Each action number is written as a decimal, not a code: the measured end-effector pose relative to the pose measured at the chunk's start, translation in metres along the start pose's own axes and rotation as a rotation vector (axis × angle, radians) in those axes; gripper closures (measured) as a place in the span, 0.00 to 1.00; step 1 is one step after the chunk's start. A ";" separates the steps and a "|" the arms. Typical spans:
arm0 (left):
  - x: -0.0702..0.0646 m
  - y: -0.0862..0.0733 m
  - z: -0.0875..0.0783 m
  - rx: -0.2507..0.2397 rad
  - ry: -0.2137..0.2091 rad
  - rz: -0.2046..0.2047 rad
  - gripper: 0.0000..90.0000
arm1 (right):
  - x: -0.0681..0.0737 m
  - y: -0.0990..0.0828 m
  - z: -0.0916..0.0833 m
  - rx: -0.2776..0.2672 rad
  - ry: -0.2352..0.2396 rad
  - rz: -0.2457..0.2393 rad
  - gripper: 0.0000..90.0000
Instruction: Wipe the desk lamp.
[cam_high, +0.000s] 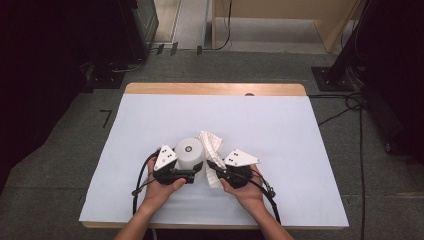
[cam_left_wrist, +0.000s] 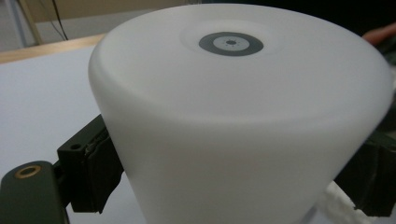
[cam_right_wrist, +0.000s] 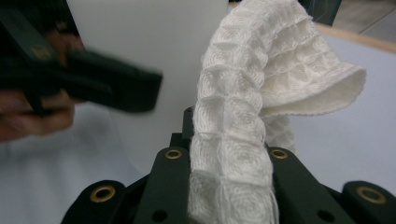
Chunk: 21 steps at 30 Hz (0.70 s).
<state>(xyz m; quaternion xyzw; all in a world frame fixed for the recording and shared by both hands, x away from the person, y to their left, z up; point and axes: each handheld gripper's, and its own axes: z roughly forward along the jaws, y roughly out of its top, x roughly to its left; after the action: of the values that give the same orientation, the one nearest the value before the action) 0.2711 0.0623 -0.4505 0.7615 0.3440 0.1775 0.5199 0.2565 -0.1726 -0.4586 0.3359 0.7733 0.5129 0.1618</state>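
White plastic cup (cam_high: 189, 154), upside down, sits clamped in the left gripper's (cam_high: 192, 176) jaws near the table's (cam_high: 280, 125) front edge, lifted or resting I cannot tell. The right gripper (cam_high: 214, 169) has its jaws pinched tight on a waffle cloth (cam_high: 210, 142) beside it. Both are grasped; wiping the cup probably remains.

Looks like a lab or test room setup: a worktop (cam_high: 150, 120) under a plain white sheet, grey carpet floor (cam_high: 60, 150), cables (cam_high: 350, 107) trailing at 3 o'clock, dark equipment stands (cam_high: 332, 75) at 2 o'clock.
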 end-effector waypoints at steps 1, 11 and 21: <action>0.001 0.001 -0.001 -0.009 -0.001 -0.004 0.10 | 0.000 -0.002 0.003 0.015 0.001 0.000 0.88; -0.003 -0.003 0.005 0.021 -0.007 0.031 0.10 | -0.002 -0.001 0.002 0.011 -0.006 0.006 0.88; -0.003 0.003 -0.003 -0.040 -0.002 0.009 0.10 | 0.000 0.001 0.000 0.015 -0.010 0.001 0.88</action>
<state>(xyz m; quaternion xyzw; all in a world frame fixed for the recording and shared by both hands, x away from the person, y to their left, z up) 0.2681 0.0619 -0.4461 0.7526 0.3364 0.1859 0.5347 0.2572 -0.1723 -0.4578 0.3401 0.7762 0.5053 0.1628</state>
